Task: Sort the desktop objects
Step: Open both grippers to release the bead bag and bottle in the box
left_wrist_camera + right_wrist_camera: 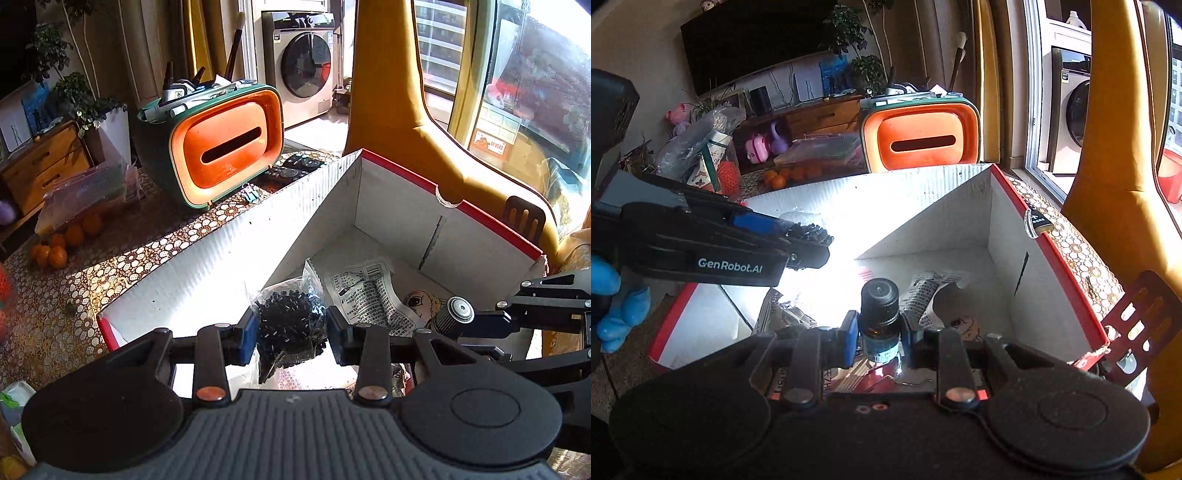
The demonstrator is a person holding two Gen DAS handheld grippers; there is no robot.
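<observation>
My left gripper (291,332) is shut on a clear bag of small black parts (288,317) and holds it over the open white box with a red rim (391,206). My right gripper (880,339) is shut on a small brown dropper bottle with a black cap (880,310), held over the same box (1008,236). The bottle's cap also shows at the right of the left wrist view (456,312). The left gripper with the bag shows at the left of the right wrist view (809,240). Printed packets (373,295) lie on the box floor.
An orange and green tissue box (225,147) with pens on top stands behind the box. Remote controls (295,168), oranges (55,251) and a plastic bag (81,195) lie on the patterned tablecloth. A yellow chair back (402,110) stands at the right. A binder clip (1038,221) sits on the box rim.
</observation>
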